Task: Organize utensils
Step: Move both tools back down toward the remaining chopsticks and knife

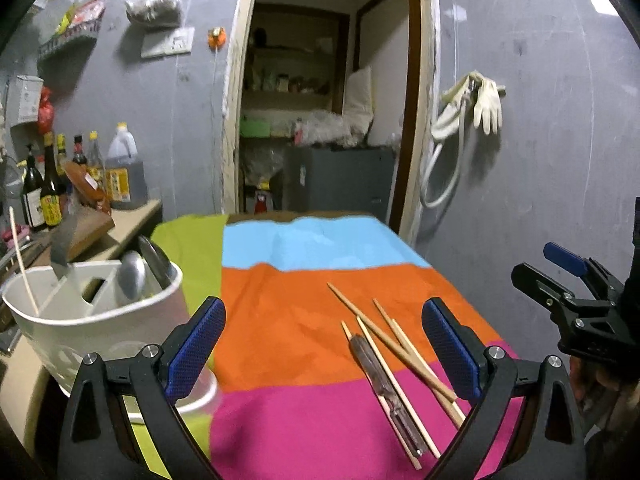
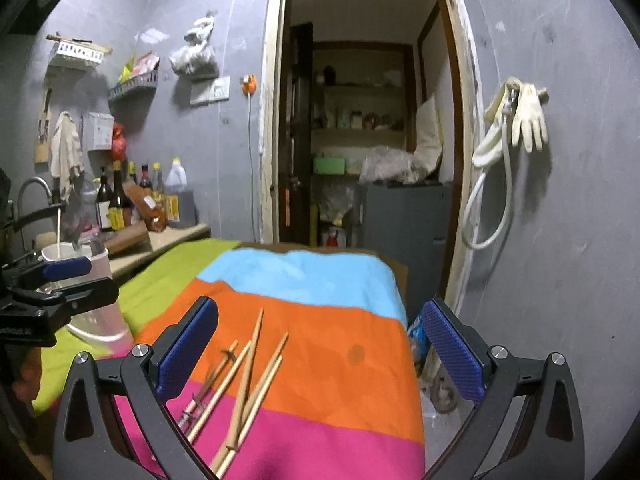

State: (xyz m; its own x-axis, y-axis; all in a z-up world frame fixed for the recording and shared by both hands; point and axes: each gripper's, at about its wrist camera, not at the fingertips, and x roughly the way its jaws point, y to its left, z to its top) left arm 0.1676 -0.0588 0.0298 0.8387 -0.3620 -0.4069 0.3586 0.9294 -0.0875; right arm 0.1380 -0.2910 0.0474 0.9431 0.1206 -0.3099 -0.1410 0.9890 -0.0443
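We see both grippers over a surface [image 1: 320, 240] draped in a striped cloth [image 1: 304, 312] of green, blue, orange and pink. The left gripper [image 1: 324, 350] has its blue pads spread wide with nothing between them; the right gripper [image 2: 316, 354] is likewise spread and empty. A loose bundle of wooden chopsticks [image 1: 394, 346] lies crossed on the orange and pink stripes, with a dark-handled utensil [image 1: 380, 380] among them whose kind we cannot tell. To the left, on the green stripe, stands a white divided utensil holder [image 1: 100, 320], already carrying spoons [image 1: 136, 272] and a single chopstick [image 1: 22, 256] leaning at its rim. Sauce bottles [image 1: 80, 176] crowd a counter behind it. Pale gloves [image 1: 486, 104] hang on the grey wall beside an open doorway [image 1: 324, 92].
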